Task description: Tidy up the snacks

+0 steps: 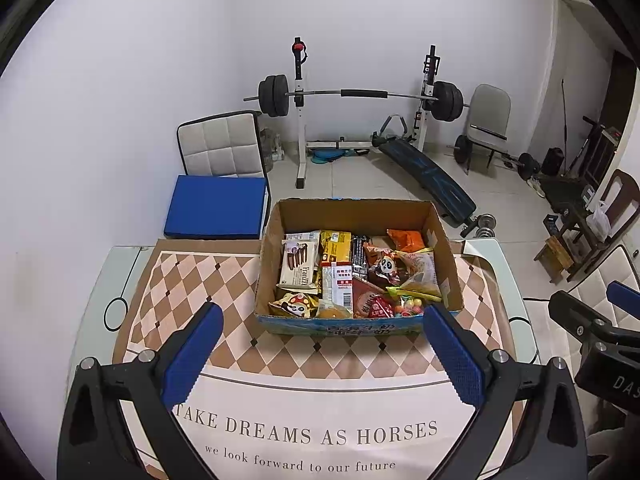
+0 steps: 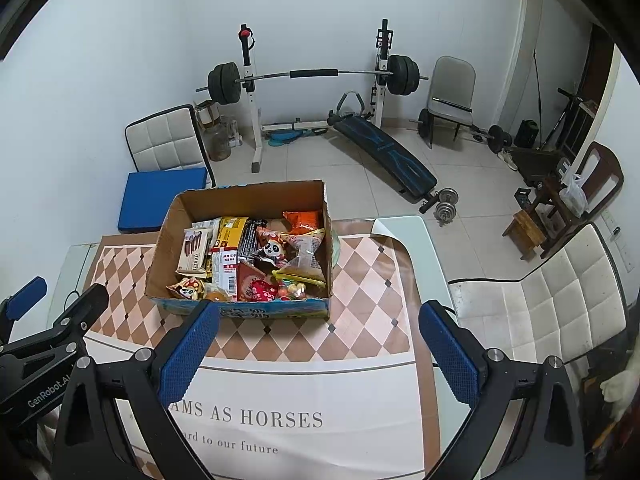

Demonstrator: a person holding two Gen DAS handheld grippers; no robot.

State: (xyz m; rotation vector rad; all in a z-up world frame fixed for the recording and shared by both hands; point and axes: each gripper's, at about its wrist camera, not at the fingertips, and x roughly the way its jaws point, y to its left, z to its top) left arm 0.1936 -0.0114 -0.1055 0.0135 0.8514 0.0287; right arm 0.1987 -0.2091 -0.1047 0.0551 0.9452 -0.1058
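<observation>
1. Hovering near the table's (image 1: 120, 264) front edge, our left gripper (image 1: 322, 322) and right gripper (image 2: 320, 320) are both spread wide, holding nothing.
2. Snack box (image 1: 448, 264) sits mid-table, straight ahead of left; we judge left nearer. Long axis runs crosswise.

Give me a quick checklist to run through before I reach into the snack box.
1. Left hand-held gripper open, holding nothing: ok.
2. Right hand-held gripper open, holding nothing: ok.
3. Cardboard box upright on the table mat, top open: ok.
4. Snacks reachable from above, such as the Franzzi pack: ok.
5. Free mat space beside the box for sorting: ok.
6. What lies under the top layer: cannot tell.
</observation>
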